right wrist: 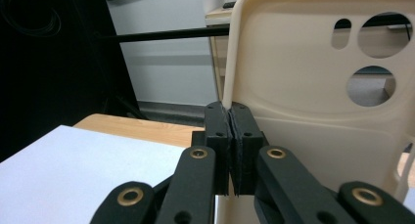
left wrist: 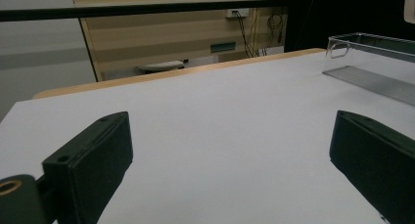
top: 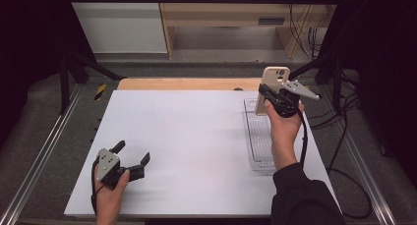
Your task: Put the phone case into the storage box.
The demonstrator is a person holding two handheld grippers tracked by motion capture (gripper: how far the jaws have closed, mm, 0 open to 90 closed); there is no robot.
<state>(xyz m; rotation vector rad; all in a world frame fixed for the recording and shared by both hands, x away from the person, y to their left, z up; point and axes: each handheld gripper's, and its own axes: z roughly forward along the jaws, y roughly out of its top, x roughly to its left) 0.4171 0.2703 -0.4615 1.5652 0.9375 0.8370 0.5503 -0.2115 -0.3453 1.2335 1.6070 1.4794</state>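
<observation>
My right gripper (top: pixel 263 92) is shut on the left edge of a cream phone case (top: pixel 274 81), which it holds upright in the air over the far end of a clear plastic tray (top: pixel 259 141). In the right gripper view the jaws (right wrist: pixel 230 111) pinch the case (right wrist: pixel 318 111) edge-on, and its camera cut-outs face me at the upper right. My left gripper (top: pixel 133 152) rests on the white table top (top: pixel 187 136) at the near left. Its jaws stand wide apart with nothing between them (left wrist: pixel 230 150). The tray (left wrist: pixel 372 62) lies off to its right.
The tray lies lengthwise along the table's right side. A wooden strip (top: pixel 187 83) borders the far edge. Metal rails (top: pixel 39 156) run down both sides, and cables (top: pixel 344 151) hang off the right. Behind the table stands a wooden shelf unit (top: pixel 236 18).
</observation>
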